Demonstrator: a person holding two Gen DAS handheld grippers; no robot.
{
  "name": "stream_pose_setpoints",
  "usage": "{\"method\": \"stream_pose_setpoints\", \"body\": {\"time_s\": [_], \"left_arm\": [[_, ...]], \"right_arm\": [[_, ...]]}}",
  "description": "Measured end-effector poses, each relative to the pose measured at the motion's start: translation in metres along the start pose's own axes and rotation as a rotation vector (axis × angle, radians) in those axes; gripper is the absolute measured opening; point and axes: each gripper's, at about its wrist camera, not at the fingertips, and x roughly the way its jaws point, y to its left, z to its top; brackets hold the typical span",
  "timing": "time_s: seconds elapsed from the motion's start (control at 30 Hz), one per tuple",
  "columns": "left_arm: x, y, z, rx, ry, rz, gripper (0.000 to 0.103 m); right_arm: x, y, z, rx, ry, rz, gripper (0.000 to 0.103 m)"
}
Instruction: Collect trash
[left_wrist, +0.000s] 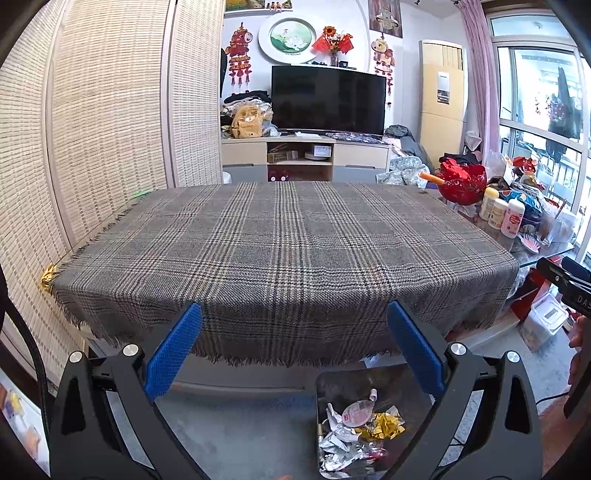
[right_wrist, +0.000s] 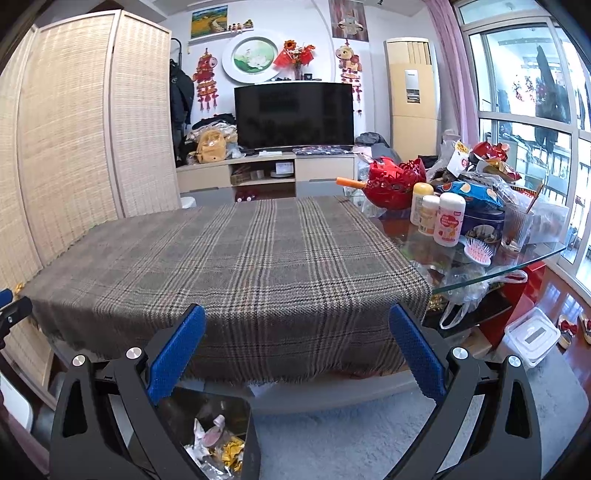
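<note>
Plaid cloth (left_wrist: 288, 254) covers the near table; its glass top (right_wrist: 517, 266) shows bare at right. Woven screen (left_wrist: 110, 110) stands left. On the far white wall (left_wrist: 406, 55), a round plaque (left_wrist: 290, 37) hangs above a dark TV (left_wrist: 328, 100) on a low cabinet (left_wrist: 306, 153). Daylit windows (right_wrist: 524, 81) at right; pale rug (right_wrist: 332, 435) on the floor.

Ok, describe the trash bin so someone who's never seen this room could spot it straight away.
Find the table under the plaid cloth. On the floor below its near fringed edge stands a dark bin. Unlike the clear lidded box to the right, it is open-topped and holds crumpled foil and gold wrappers.
</note>
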Motion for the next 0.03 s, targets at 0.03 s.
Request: {"method": "stream_pose_setpoints", "body": {"time_s": [0.03], "left_arm": [[0.0004, 0.0006, 0.0001, -0.003, 0.003, -0.001, 0.095]], "right_arm": [[0.0002, -0.0004, 0.0000, 0.002, 0.000, 0.000, 0.100]]}}
